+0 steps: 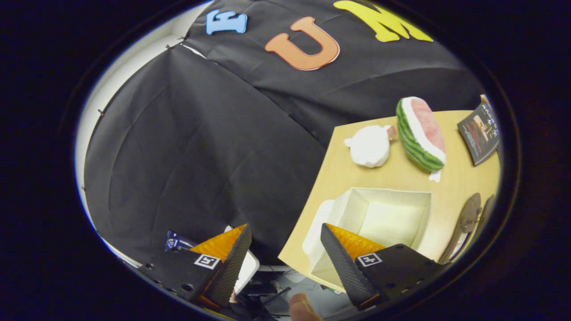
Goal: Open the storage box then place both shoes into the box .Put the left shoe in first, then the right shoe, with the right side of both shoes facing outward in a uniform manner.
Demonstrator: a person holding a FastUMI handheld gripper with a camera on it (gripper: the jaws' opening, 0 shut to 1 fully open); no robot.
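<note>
The white storage box [387, 192] stands open on the wooden table [339, 178], its inside bare. A white panel, seemingly its lid [317, 223], lies against the box's near-left side. Two shoes [467, 223] lie to the right of the box, brownish soles showing; I cannot tell left from right. My gripper [285, 228] is open, tilted, and holds nothing. It hovers off the table's left edge. One finger overlaps the box's near corner and the other is over the black cloth.
Beyond the box lie a white plush toy [369, 146], a watermelon-slice plush [421, 133] and a dark booklet [481, 133]. The table's left edge drops to black cloth. A person's fingertip [303, 308] shows below the fingers, with cables and a white object [250, 267].
</note>
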